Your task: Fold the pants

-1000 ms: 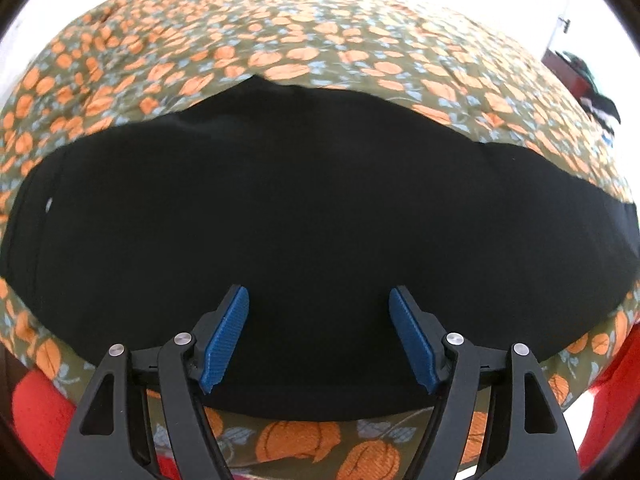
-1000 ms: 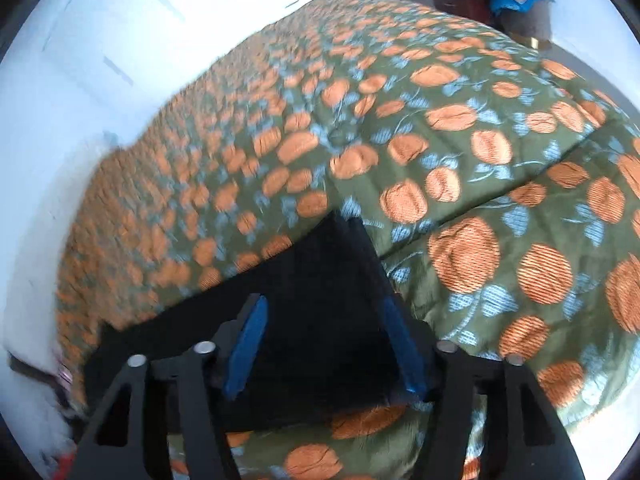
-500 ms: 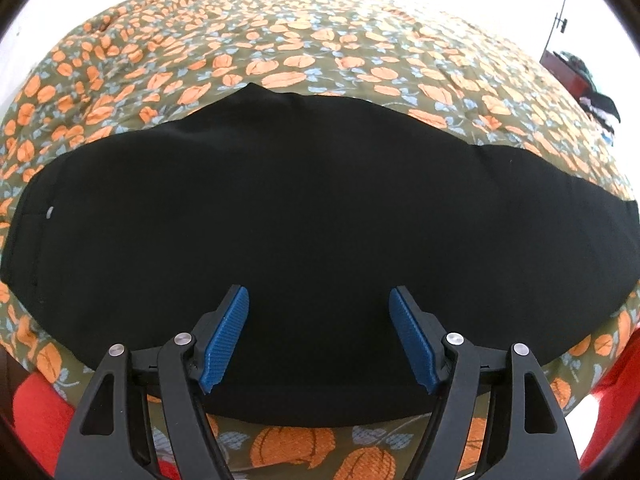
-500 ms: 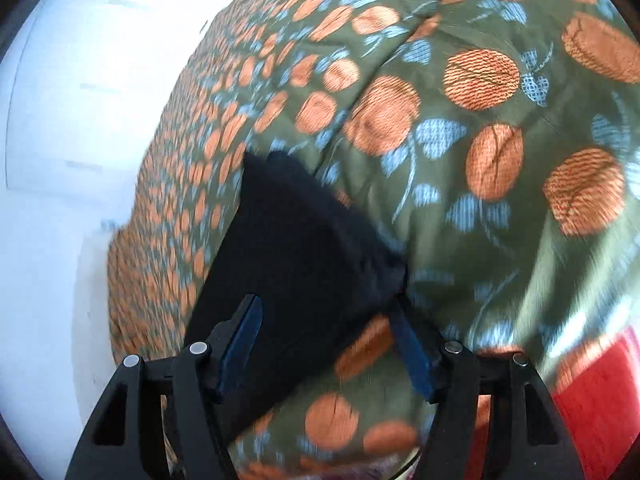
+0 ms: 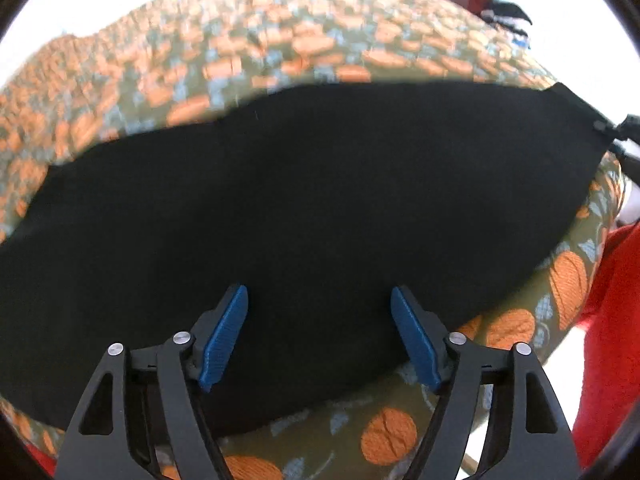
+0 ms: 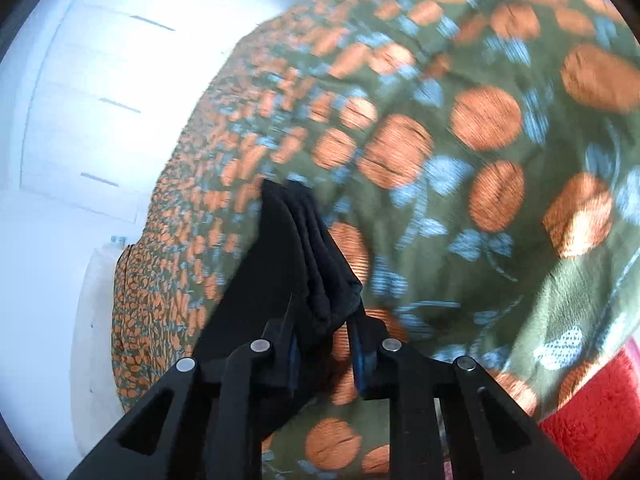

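Pants black, folds unreadable, right gripper jaws clamping bunched end, left gripper jaws spread

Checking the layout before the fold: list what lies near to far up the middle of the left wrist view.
Left hand-held gripper, open → black pants spread flat → orange-patterned green bedspread → bright white background.

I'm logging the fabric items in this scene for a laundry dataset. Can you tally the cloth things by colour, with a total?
Black: 1, the pants, one end bunched in the right hand-held gripper
Green with orange print: 1, the bedspread under them
Red: 1, a fuzzy cloth at the bed's near edge
Total: 3
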The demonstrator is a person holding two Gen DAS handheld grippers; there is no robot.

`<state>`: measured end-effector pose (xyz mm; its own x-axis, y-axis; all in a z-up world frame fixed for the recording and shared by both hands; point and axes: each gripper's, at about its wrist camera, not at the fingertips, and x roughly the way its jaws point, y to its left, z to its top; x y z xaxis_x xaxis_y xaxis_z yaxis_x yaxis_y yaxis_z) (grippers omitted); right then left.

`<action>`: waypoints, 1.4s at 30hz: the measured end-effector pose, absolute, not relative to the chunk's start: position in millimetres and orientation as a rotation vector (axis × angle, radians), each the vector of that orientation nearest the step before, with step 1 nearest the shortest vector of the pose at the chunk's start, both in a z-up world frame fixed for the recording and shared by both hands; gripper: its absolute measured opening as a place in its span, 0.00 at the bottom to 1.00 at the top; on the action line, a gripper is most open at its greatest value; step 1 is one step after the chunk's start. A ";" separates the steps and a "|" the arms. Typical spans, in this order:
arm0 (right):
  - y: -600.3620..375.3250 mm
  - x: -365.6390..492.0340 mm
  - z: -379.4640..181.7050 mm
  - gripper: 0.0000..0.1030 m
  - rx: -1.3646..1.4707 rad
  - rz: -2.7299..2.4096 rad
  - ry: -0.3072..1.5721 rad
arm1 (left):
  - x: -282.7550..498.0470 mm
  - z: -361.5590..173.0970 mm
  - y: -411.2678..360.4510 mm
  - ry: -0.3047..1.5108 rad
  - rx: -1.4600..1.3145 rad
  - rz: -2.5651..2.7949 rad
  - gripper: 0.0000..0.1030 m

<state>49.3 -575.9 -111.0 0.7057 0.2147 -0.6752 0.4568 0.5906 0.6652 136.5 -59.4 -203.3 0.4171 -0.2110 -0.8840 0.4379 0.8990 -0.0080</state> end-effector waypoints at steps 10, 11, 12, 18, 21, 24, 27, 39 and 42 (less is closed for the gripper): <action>-443.2 75.2 -4.9 0.15 0.747 0.166 0.710 | 145.6 -159.4 61.7 0.999 -0.119 -0.257 0.72; -421.7 80.4 0.5 0.15 0.739 0.209 0.710 | 145.9 -164.0 77.7 1.003 -0.154 -0.220 0.72; -390.9 89.4 5.4 0.15 0.724 0.260 0.715 | 144.3 -168.4 84.2 1.009 -0.176 -0.202 0.72; -227.4 127.1 -27.5 0.14 0.556 0.428 0.816 | 145.1 -178.9 130.8 1.008 -0.316 -0.122 0.72; -159.0 128.8 -65.3 0.16 0.382 0.471 0.861 | 144.5 -177.8 139.6 0.993 -0.323 -0.100 0.72; -106.3 124.9 -120.2 0.37 0.203 0.562 1.056 | 139.8 -178.0 151.0 0.988 -0.354 -0.087 0.72; -112.7 110.8 -122.5 0.53 0.129 0.611 1.071 | 136.7 -173.9 163.9 0.970 -0.387 -0.082 0.72; -218.5 33.0 -46.2 0.86 0.043 0.511 0.842 | 128.9 -169.7 61.7 1.010 -0.231 -0.454 0.42; -220.7 42.0 -53.9 0.86 0.089 0.500 0.855 | 127.3 -176.1 54.6 1.036 -0.224 -0.468 0.38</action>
